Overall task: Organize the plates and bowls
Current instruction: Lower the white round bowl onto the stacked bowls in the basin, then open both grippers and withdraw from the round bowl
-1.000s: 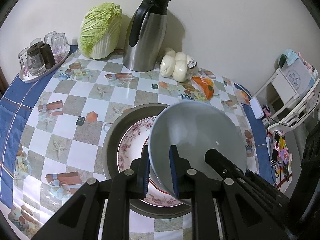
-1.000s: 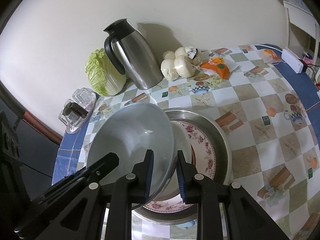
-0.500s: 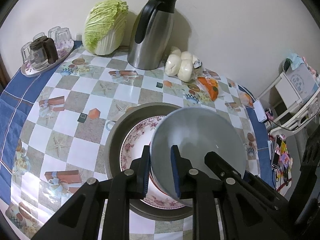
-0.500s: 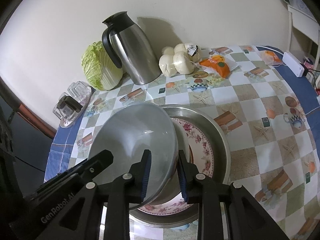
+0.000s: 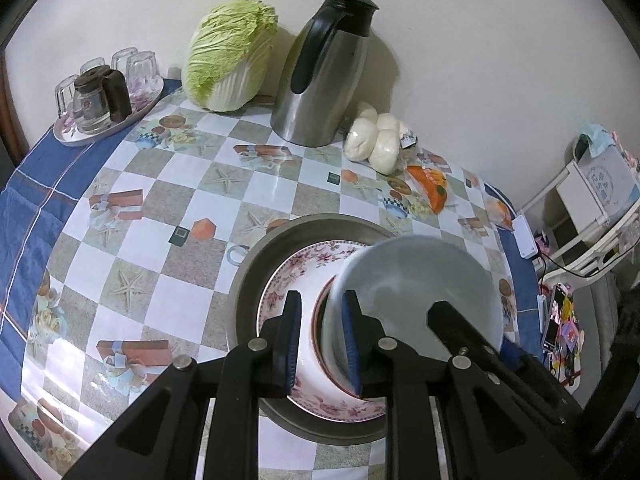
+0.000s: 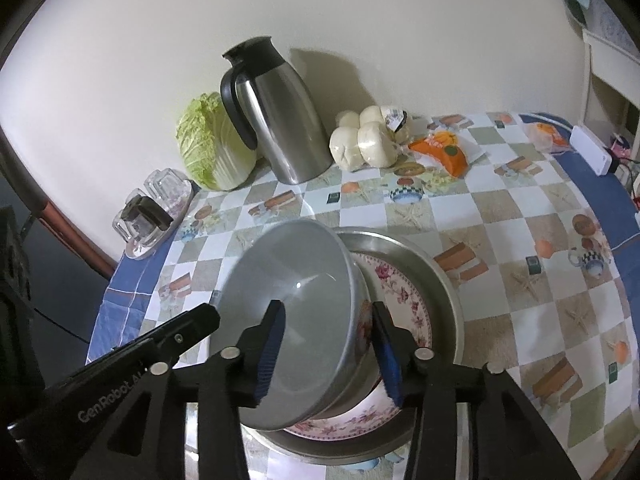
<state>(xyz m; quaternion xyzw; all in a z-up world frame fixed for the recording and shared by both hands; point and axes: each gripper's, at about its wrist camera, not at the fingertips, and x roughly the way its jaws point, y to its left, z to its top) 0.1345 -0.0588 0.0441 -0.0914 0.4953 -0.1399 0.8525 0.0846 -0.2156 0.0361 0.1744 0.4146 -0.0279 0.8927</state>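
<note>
- Left wrist view: the left gripper [image 5: 320,338] has its jaws spread, one blue pad on each side of the near rim of the grey bowl [image 5: 420,280]; a gap shows between the outer pad and the bowl wall, so it is not clamping.
- The grey bowl sits tilted on the floral plate [image 5: 288,292], which lies inside the metal pan [image 5: 256,264] on the checkered surface [image 5: 160,208].
- Further back stand a steel jug [image 5: 324,76], a cabbage [image 5: 228,56], a bag of white buns [image 5: 376,140] and a tray of glasses [image 5: 100,100].
- Right wrist view: the right gripper [image 6: 330,352] is likewise spread wide, its pads straddling the bowl's rim [image 6: 288,304] on the other side, with clear space at each pad.
- Here the bowl leans toward the camera, its lower edge over the floral plate [image 6: 404,292], the metal pan [image 6: 444,280] around both.
- The left gripper's black finger [image 6: 176,332] reaches in from the left, at the bowl's rim.
</note>
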